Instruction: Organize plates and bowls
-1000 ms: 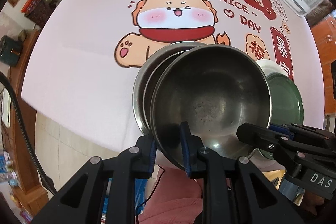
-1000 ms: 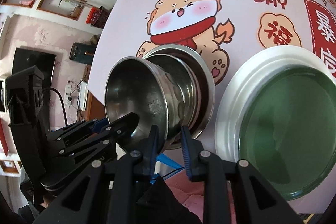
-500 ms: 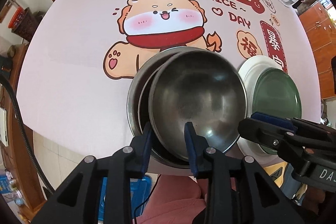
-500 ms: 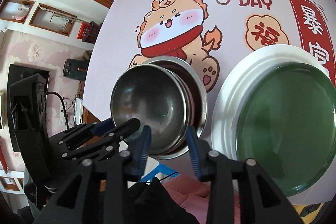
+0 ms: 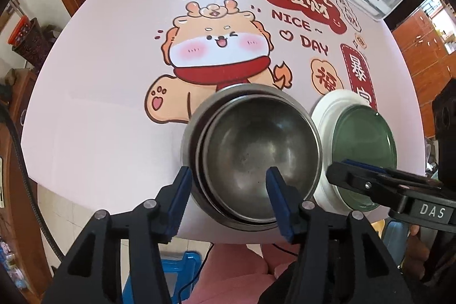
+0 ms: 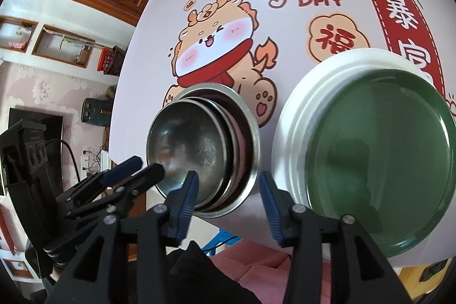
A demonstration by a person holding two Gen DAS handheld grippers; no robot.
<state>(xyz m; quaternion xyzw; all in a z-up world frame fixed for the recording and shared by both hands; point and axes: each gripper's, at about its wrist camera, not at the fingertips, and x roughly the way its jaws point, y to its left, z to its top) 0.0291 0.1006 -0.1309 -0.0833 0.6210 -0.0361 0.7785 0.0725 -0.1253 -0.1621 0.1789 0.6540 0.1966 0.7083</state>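
Both grippers stand over the near edge of a round table [image 5: 85, 110], jaws parted and gripping nothing, having just been opening around the rim of a nested stack of steel bowls [image 5: 256, 150]. The left gripper [image 5: 228, 198] straddles the stack's near rim, one blue pad outside the outer bowl, the other over the inner bowl's hollow, neither pressing. The right gripper [image 6: 228, 190] straddles the same rim on the side facing the plates, its pads clear of the metal. The stack lies directly ahead of and below both grippers. Just to its right a dark green plate [image 6: 379, 158] rests on a larger white plate [image 6: 290, 118], nearer the right gripper. The bowls are round, dull and scuffed; the plates smooth and glossy; the tablecloth [image 5: 216, 44] bears a cartoon dragon print.
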